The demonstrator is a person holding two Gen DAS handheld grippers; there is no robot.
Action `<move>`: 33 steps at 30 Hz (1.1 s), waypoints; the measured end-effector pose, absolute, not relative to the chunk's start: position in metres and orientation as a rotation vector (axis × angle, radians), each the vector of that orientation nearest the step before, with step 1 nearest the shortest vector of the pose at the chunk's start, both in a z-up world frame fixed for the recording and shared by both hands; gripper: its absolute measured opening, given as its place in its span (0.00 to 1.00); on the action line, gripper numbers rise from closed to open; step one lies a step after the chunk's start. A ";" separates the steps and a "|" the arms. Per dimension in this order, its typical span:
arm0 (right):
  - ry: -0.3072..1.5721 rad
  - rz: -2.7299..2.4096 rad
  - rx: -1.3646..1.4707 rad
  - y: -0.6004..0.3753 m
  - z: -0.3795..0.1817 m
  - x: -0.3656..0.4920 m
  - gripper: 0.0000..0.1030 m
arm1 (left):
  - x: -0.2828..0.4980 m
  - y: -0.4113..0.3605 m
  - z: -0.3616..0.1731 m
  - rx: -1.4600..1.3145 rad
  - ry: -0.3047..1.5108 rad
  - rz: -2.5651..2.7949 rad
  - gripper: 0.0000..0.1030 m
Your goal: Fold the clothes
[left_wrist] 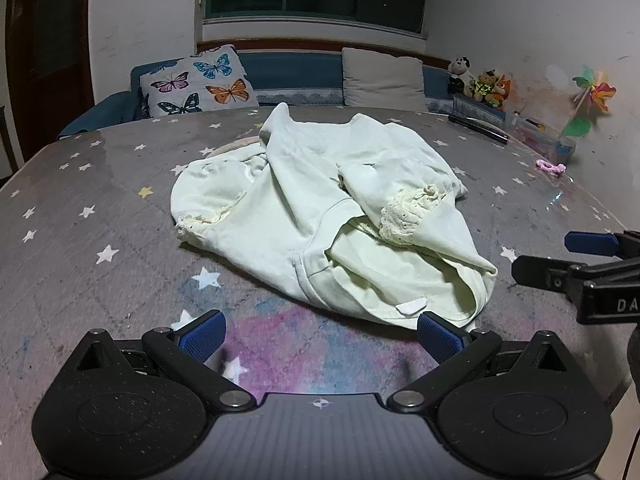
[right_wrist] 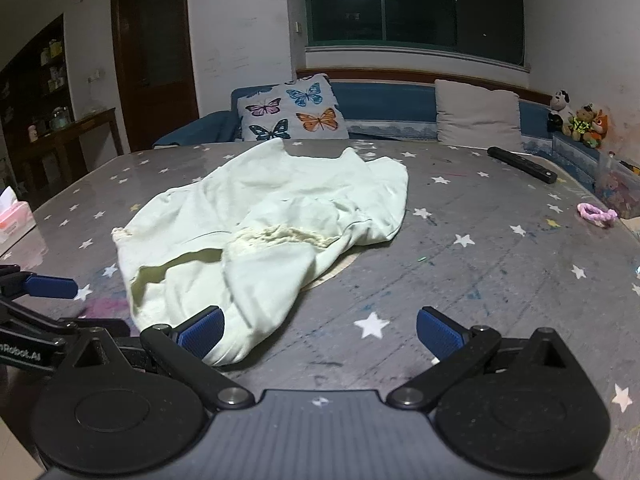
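My left gripper (left_wrist: 320, 334) and right gripper (right_wrist: 320, 332) gape wide, empty, so I risk pinching several layers of the crumpled garment (left_wrist: 320, 208).

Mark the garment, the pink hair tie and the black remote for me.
garment (left_wrist: 304, 200), left wrist view, middle of the pale green fabric.
pink hair tie (right_wrist: 596, 213), right wrist view, its loop.
black remote (right_wrist: 522, 165), right wrist view, mid-body.

A pale green garment (left_wrist: 304, 208) with cream lace-trimmed cuffs (left_wrist: 404, 216) lies crumpled and partly folded over itself, unheld, on the star-patterned desk (left_wrist: 100, 208).
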State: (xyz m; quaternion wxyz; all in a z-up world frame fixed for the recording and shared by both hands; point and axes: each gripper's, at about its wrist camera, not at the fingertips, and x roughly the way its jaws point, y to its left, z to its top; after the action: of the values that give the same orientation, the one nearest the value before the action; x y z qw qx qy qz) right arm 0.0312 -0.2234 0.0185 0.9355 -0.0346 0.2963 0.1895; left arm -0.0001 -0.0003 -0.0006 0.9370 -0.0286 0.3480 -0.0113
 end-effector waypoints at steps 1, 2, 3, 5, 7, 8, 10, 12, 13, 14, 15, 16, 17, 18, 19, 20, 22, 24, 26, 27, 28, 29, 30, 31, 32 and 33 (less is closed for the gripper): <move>0.608 0.387 -0.067 -0.224 0.018 0.031 1.00 | -0.001 0.000 -0.001 -0.058 0.711 -0.023 1.00; 0.615 0.386 -0.070 -0.222 0.017 0.032 1.00 | -0.003 0.001 -0.002 -0.058 0.706 -0.022 1.00; 0.622 0.385 -0.076 -0.219 0.015 0.033 1.00 | -0.004 0.001 -0.003 -0.059 0.702 -0.022 1.00; 0.627 0.385 -0.084 -0.216 0.012 0.032 1.00 | -0.006 0.002 -0.004 -0.064 0.711 -0.022 1.00; 0.610 0.389 -0.084 -0.215 0.012 0.024 1.00 | -0.009 0.000 -0.003 -0.066 0.714 -0.020 1.00; 0.602 0.391 -0.083 -0.214 0.012 0.020 1.00 | -0.010 0.000 -0.003 -0.068 0.716 -0.020 1.00; 0.619 0.395 -0.085 -0.214 0.014 0.017 1.00 | -0.011 0.000 -0.004 -0.067 0.727 -0.016 1.00; 0.643 0.397 -0.089 -0.215 0.015 0.018 1.00 | -0.011 0.000 -0.006 -0.067 0.736 -0.011 1.00; 0.649 0.398 -0.093 -0.214 0.014 0.018 1.00 | -0.011 0.000 -0.006 -0.067 0.740 -0.008 1.00; 0.654 0.398 -0.095 -0.213 0.013 0.017 1.00 | -0.012 0.000 -0.007 -0.068 0.743 -0.007 1.00; 0.660 0.396 -0.094 -0.212 0.011 0.016 1.00 | -0.012 0.000 -0.007 -0.067 0.745 -0.006 1.00; 0.666 0.396 -0.092 -0.212 0.010 0.015 1.00 | -0.013 0.000 -0.007 -0.067 0.746 -0.006 1.00; 0.672 0.397 -0.090 -0.211 0.009 0.015 1.00 | -0.013 0.000 -0.007 -0.066 0.746 -0.006 1.00; 0.678 0.398 -0.089 -0.211 0.008 0.014 1.00 | -0.014 0.000 -0.008 -0.065 0.747 -0.007 1.00; 0.681 0.398 -0.087 -0.210 0.008 0.014 1.00 | -0.014 0.000 -0.008 -0.065 0.749 -0.006 1.00; 0.683 0.399 -0.086 -0.210 0.007 0.013 1.00 | -0.014 0.000 -0.008 -0.064 0.750 -0.006 1.00; 0.686 0.400 -0.082 -0.210 0.007 0.012 1.00 | -0.014 -0.001 -0.010 -0.063 0.754 -0.003 1.00; 0.688 0.399 -0.079 -0.210 0.006 0.012 1.00 | -0.014 -0.001 -0.011 -0.063 0.759 -0.001 1.00; 0.691 0.397 -0.076 -0.210 0.006 0.012 1.00 | -0.014 -0.001 -0.011 -0.063 0.763 0.002 1.00; 0.692 0.396 -0.075 -0.210 0.006 0.013 1.00 | -0.014 -0.001 -0.012 -0.063 0.764 0.002 1.00; 0.693 0.395 -0.075 -0.210 0.006 0.013 1.00 | -0.014 -0.001 -0.012 -0.063 0.765 0.003 1.00; 0.693 0.395 -0.075 -0.209 0.006 0.013 1.00 | -0.014 -0.001 -0.012 -0.063 0.765 0.004 1.00; 0.694 0.396 -0.077 -0.209 0.005 0.013 1.00 | -0.013 -0.001 -0.012 -0.063 0.766 0.005 1.00; 0.694 0.397 -0.077 -0.208 0.006 0.013 1.00 | -0.013 0.000 -0.013 -0.064 0.766 0.005 1.00; 0.694 0.398 -0.077 -0.208 0.006 0.014 1.00 | -0.013 0.000 -0.013 -0.064 0.767 0.006 1.00; 0.694 0.399 -0.078 -0.207 0.006 0.014 1.00 | -0.013 0.000 -0.013 -0.064 0.768 0.006 1.00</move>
State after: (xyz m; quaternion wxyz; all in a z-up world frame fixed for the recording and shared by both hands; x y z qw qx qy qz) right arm 0.0137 -0.2069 0.0056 0.9203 -0.0378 0.3377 0.1941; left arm -0.0129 -0.0001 -0.0129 0.9267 -0.0311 0.3745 0.0030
